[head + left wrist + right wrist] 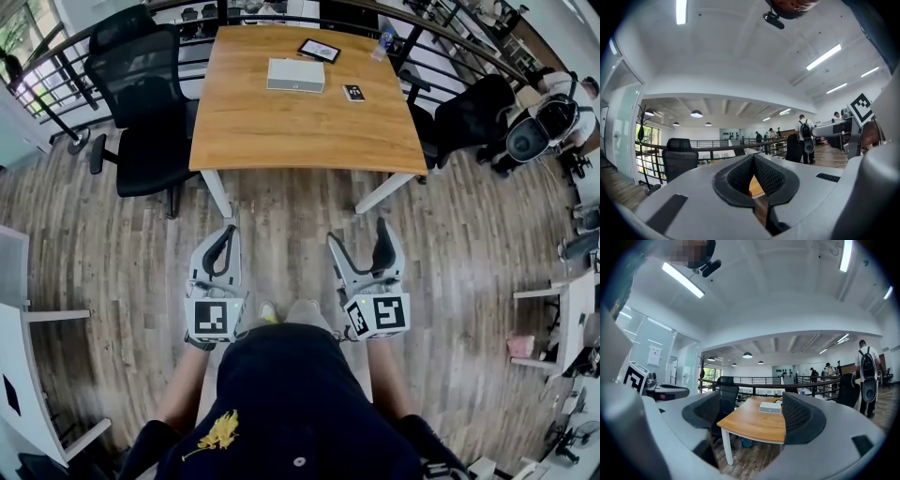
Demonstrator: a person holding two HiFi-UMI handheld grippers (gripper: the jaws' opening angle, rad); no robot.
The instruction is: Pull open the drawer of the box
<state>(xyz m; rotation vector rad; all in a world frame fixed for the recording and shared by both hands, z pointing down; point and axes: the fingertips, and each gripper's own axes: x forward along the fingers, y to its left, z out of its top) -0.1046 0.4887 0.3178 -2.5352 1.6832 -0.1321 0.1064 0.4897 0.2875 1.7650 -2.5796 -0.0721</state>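
L gripper (223,246) & R gripper (361,242) are both held level, low in front of the person and pointing to 12 o'clock, out over the wood floor (112,244) and short of the table.

L: in the left gripper view the ribbed fingers (768,176) meet at the tips. Only a small gap shows behind them, w/ nothing in it.

R: in the right gripper view the fingers (799,416) stand wide apart and hold nothing. Through the gap you see the table and the box far off.

The white box (296,75) lies flat on the far half of the wooden tabletop (300,141), at about 12 o'clock from the person and well apart from both grippers. It looks closed; I can't pick out the drawer from here.

- A tablet (319,51) lies near the box, at its 1 o'clock.
- A small black card (353,93) sits just beside the box, at approx 4 o'clock.
- A bottle (382,39) stands at the far R corner of the tabletop.
- A black office chair (141,94) is at the table's 9 o'clock, another at its 3 o'clock.
- A person w/ a backpack (553,117) is off at 2 o'clock, near the railing.
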